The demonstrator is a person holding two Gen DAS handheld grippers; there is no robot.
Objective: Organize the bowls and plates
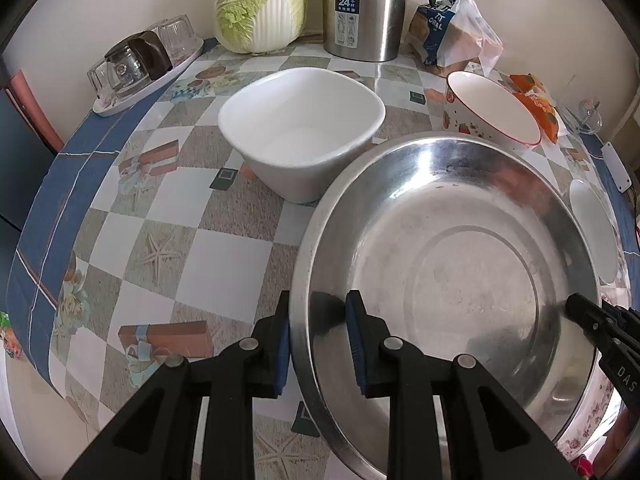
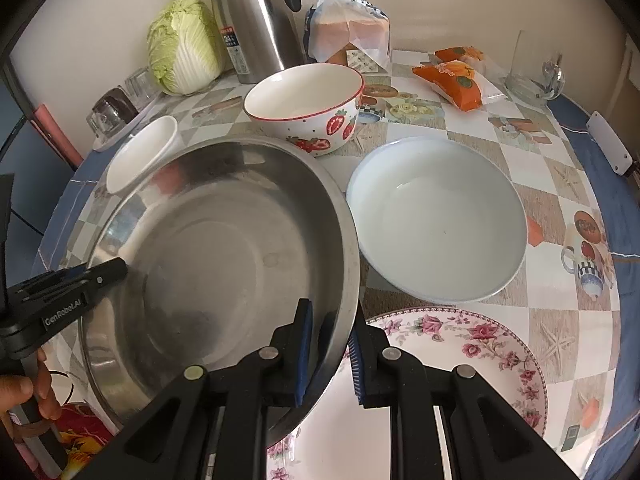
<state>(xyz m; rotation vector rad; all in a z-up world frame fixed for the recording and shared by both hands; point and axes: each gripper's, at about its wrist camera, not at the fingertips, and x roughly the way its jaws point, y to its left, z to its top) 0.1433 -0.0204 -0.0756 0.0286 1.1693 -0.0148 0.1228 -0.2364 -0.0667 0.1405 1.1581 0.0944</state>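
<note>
I hold a large steel basin [image 1: 460, 260] [image 2: 220, 248] by opposite sides of its rim. My left gripper [image 1: 320, 320] [image 2: 120, 270] straddles the near left rim, one pad outside and one inside, shut on it. On the right rim my right gripper [image 2: 332, 320] [image 1: 576, 308] is shut the same way. The basin hangs tilted, partly over a floral plate [image 2: 460, 360] [image 1: 588, 428]. Behind it stand a white square bowl [image 1: 300, 132] [image 2: 140, 152] and a strawberry-patterned bowl [image 2: 308, 100] [image 1: 492, 108]. A pale blue plate [image 2: 436, 220] [image 1: 592, 232] lies to the right.
At the back by the wall are a cabbage [image 1: 260, 4], a steel thermos [image 1: 364, 8] and bagged bread [image 2: 348, 28]. A tray of upturned glasses [image 1: 144, 64] sits back left. Orange snack packets [image 2: 456, 76] and a glass [image 2: 528, 68] lie back right. A hand [image 2: 24, 396] holds the left gripper.
</note>
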